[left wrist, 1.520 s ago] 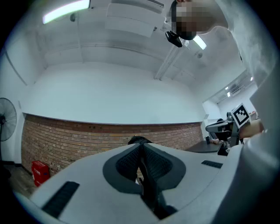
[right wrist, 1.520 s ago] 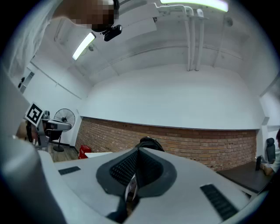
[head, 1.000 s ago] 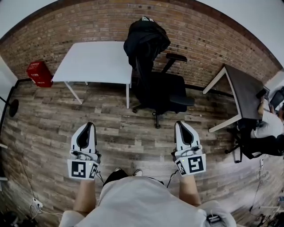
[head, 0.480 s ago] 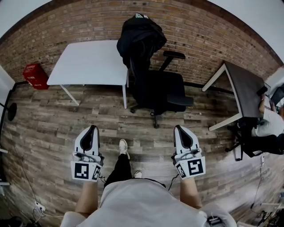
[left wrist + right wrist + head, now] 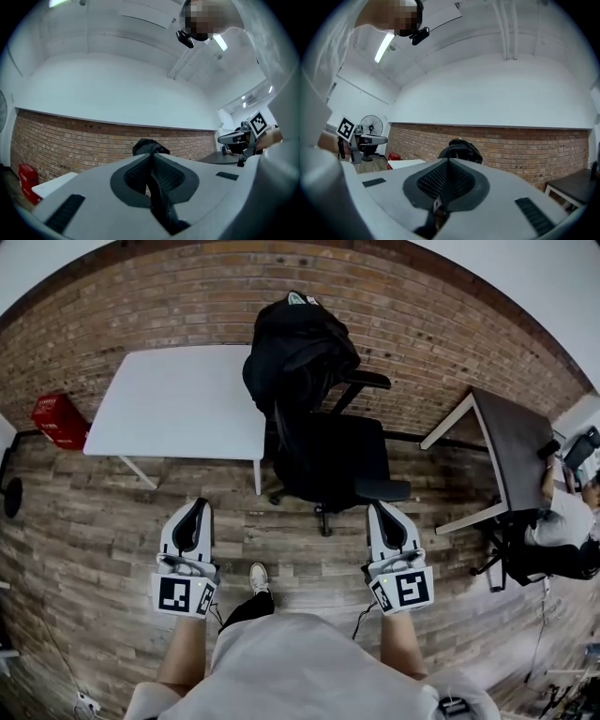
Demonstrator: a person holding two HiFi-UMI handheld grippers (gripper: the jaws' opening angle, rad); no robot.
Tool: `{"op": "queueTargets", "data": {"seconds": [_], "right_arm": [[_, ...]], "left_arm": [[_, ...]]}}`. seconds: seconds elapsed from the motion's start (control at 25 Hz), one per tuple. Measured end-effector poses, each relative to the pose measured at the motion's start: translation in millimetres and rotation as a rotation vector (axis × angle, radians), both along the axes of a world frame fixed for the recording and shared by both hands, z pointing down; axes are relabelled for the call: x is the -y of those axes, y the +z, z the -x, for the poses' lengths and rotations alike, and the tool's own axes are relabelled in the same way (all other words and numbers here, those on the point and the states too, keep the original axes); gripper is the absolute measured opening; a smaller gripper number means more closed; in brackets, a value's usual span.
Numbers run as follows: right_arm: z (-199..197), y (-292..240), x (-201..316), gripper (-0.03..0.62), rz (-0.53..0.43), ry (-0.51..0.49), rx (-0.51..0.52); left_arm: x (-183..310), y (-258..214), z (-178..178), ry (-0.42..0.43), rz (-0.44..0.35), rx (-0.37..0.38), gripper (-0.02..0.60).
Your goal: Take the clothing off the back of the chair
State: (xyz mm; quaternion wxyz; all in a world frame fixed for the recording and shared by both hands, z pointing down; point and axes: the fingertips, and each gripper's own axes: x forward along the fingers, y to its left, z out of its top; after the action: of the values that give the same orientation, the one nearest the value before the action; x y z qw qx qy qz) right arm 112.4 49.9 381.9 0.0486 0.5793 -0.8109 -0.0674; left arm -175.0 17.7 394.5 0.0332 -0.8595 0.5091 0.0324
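Approach: jacket [image 5: 295, 343] draped over the chair [image 5: 333, 460] back, at the desk's [image 5: 178, 399] right edge. The left gripper [image 5: 195, 507] and right gripper [image 5: 382, 510] are closed, empty — open them first, pinch near the collar, lift clear upward.

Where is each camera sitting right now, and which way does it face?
Head view: on the person's head, looking down at the chair and clothing; shows both forearms, left gripper, right gripper.
Left gripper view: on that gripper, facing level toward the brick wall; shows its shut jaws.
Right gripper view: the same, its jaws shut.
Shared: all see the clothing.
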Motion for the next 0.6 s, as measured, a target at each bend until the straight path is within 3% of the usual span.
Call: {"op": "queueTargets", "data": {"seconds": [0.2, 0.36, 0.6], "right_arm": [[19.9, -14.4, 61.8, 0.020, -0.002, 0.010, -0.022], [39.0, -18.0, 96.7, 0.020, 0.004, 0.006, -0.012], [31.1, -7.7, 123.7, 0.020, 0.039, 0.052, 0.006]], "left_arm": [[58.5, -7.9, 9.8, 0.039, 0.000, -0.020, 0.038], [94.0, 4.2, 15.5, 0.074, 0.043, -0.029, 0.038], [132.6, 10.0, 3.6, 0.124, 0.063, -0.033, 0.038]]}}
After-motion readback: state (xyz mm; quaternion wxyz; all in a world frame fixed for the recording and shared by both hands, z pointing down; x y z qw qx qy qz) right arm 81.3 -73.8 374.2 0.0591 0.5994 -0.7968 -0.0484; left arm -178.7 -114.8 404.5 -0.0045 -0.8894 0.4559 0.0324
